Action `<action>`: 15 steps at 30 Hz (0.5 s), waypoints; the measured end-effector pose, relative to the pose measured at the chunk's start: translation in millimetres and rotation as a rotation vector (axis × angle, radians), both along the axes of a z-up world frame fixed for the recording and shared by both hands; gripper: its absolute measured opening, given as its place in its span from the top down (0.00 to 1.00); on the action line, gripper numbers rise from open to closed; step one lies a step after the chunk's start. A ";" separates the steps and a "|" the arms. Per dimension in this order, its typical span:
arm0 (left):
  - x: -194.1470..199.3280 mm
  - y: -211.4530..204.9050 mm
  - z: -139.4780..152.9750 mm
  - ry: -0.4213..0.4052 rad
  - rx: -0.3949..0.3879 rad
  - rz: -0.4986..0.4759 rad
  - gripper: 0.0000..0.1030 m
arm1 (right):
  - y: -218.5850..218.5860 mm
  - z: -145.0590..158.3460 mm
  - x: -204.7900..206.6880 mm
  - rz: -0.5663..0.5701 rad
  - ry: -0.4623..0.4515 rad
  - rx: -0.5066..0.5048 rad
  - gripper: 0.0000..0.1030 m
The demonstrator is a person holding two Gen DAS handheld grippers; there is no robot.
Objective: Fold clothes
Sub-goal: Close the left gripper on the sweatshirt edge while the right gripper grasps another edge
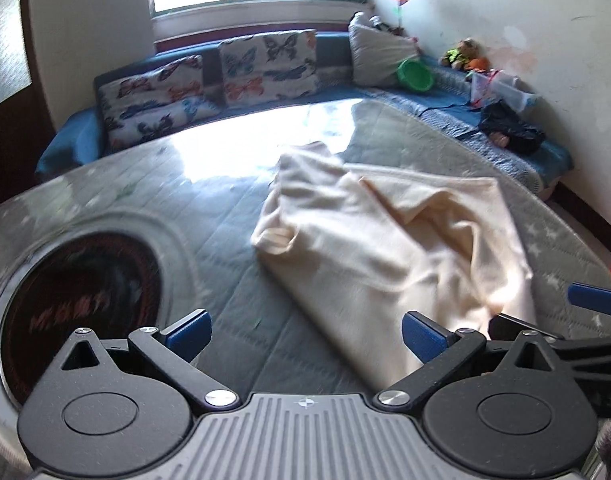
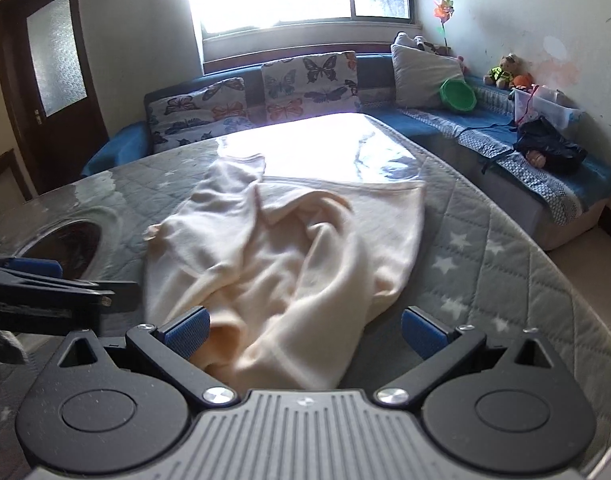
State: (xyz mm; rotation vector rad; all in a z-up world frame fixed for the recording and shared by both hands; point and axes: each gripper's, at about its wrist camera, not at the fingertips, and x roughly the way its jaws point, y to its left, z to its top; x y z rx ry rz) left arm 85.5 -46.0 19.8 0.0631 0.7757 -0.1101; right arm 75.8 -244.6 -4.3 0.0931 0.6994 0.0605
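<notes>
A cream garment (image 1: 385, 232) lies crumpled and partly folded over itself on the quilted table (image 1: 233, 240), with a sleeve reaching toward the far side. My left gripper (image 1: 305, 334) is open just left of the garment's near corner, with bare quilt between its fingers. A blue pad (image 1: 589, 298) of the right gripper shows at the right edge. In the right wrist view the garment (image 2: 289, 248) fills the middle. My right gripper (image 2: 305, 334) is open, with the garment's near edge lying between its fingers. The left gripper's blue pad (image 2: 37, 267) shows at the left.
A round dark opening (image 1: 81, 308) sits in the table's left part. Behind the table runs a blue corner sofa (image 2: 445, 120) with butterfly cushions (image 2: 305, 80), a green bowl (image 2: 459, 94), soft toys, a plastic box and a black bag (image 2: 549, 144). A door (image 2: 49, 72) stands at the left.
</notes>
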 end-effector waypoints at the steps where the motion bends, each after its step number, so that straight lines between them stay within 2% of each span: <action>1: 2.7 -3.5 0.6 -0.009 0.002 -0.019 0.01 | -4.4 -0.6 3.9 -0.008 0.000 -0.003 0.00; 3: 7.9 -10.3 1.6 -0.024 0.000 -0.055 0.02 | -11.1 -1.4 10.1 -0.014 -0.004 -0.007 0.00; 9: 21.1 -34.9 -3.2 -0.047 0.006 -0.183 0.17 | -33.6 -1.9 29.7 -0.031 -0.005 -0.010 0.07; 15: 30.7 -50.4 -15.9 -0.019 0.004 -0.279 0.28 | -38.5 -3.2 47.4 -0.003 0.008 -0.011 0.11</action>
